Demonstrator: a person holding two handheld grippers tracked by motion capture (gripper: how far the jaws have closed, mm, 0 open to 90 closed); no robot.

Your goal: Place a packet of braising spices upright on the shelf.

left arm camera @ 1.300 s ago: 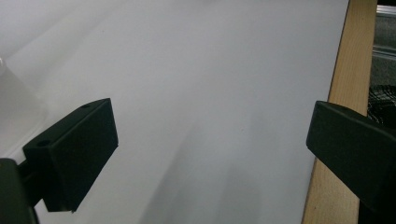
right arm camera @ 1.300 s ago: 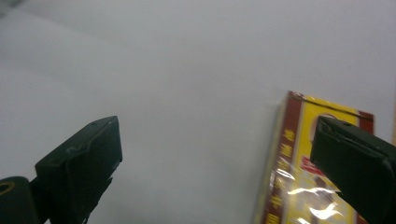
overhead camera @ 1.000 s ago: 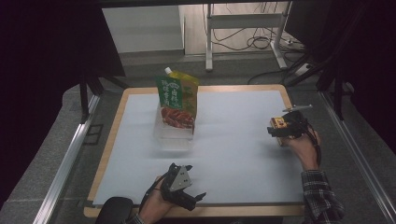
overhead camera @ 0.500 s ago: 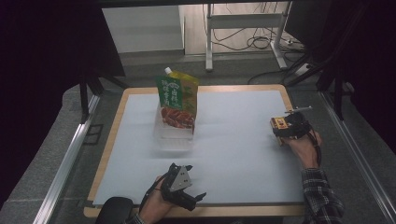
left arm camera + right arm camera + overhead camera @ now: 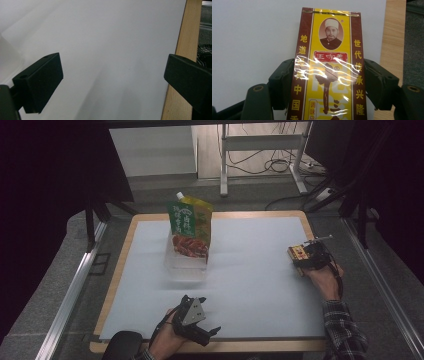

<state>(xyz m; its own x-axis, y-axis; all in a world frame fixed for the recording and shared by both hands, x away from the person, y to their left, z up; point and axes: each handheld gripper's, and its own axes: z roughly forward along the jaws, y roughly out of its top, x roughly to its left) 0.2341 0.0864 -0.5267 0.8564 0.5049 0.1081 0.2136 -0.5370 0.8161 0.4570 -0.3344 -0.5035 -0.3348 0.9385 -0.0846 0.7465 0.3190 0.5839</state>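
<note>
High view: green pouch (image 5: 190,231) in clear tray (image 5: 185,266)

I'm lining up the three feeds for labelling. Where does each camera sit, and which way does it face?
High view: above the person's side, looking forward and down on the table; both hands show, with the left gripper and right gripper.
Left gripper view: rides the left gripper, facing bare white table; its jaws stand apart.
Right gripper view: rides the right gripper, jaws closing around the yellow box.
Shared: the yellow box shows in the high and right gripper views.
</note>
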